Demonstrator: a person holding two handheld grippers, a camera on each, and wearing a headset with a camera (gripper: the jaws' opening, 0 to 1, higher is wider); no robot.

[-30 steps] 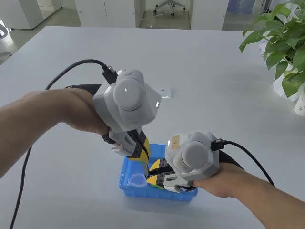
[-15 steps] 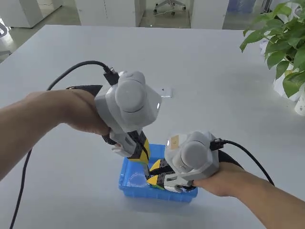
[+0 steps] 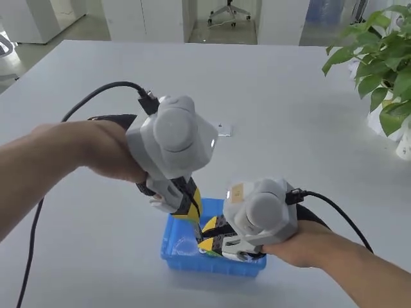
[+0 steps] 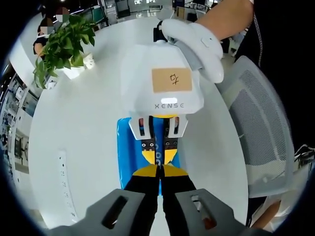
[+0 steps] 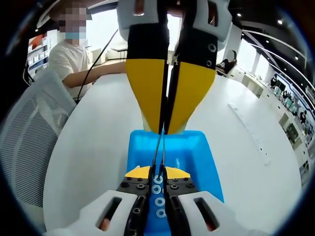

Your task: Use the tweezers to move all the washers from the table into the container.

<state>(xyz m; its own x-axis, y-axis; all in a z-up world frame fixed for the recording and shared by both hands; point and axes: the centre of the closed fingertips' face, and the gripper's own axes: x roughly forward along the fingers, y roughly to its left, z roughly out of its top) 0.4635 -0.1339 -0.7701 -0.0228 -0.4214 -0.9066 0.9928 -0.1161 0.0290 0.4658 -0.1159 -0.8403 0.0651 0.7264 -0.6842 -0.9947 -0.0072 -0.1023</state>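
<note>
R gripper (image 5: 157, 177) jaws pinch tweezers (image 5: 159, 150) over blue container (image 5: 206, 157) w/ row of washers (image 5: 157, 190); L gripper (image 5: 165, 129), far side, clamps tweezers' upper end.

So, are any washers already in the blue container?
Yes, several white washers lie on the blue container's floor, below the tweezers' tips.

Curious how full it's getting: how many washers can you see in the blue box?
4 washers, in a row in the blue container between the right hand-held gripper jaws, by the tweezers. Others may be hidden.

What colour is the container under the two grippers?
The container is blue; the right gripper view shows it best.
</note>
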